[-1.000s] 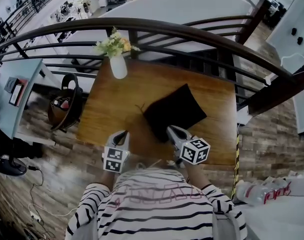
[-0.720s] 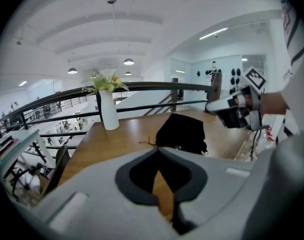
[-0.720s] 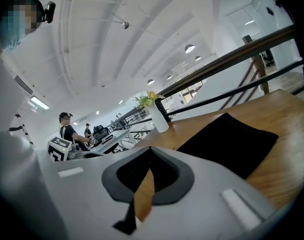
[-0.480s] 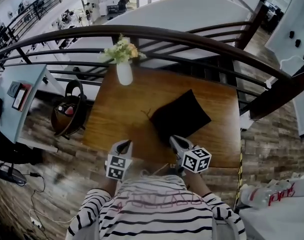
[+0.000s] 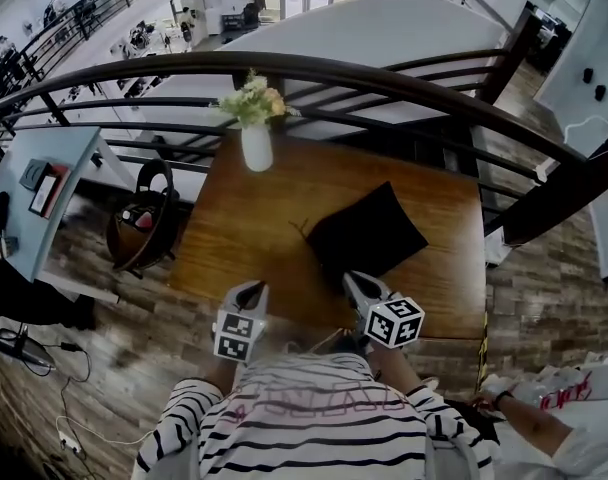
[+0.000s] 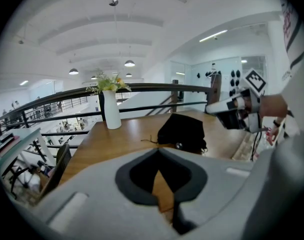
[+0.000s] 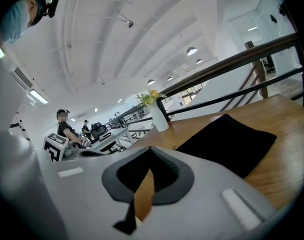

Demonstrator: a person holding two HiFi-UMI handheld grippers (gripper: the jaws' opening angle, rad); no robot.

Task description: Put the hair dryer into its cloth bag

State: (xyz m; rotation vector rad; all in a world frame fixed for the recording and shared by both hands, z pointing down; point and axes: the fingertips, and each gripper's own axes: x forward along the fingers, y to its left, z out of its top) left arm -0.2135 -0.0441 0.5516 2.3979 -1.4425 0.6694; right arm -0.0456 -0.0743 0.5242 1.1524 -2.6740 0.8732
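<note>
My left tool [image 5: 251, 290] and right tool [image 5: 352, 281] are both closed, with nothing gripped. The black cloth bag [image 5: 367, 233] lies on the bench [image 5: 239, 243], right of the vase [image 5: 256, 146] and nearer me.

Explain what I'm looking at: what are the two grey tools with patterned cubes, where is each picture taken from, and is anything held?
No robot: a person holds a two-jaw gripper in each hand. The head view looks down from the person's head at the left gripper and right gripper at the wooden table's near edge. The other two views ride on the grippers, looking along their jaws. On the table: a black cloth bag and a white vase of flowers. Both grippers are shut, holding nothing.
</note>
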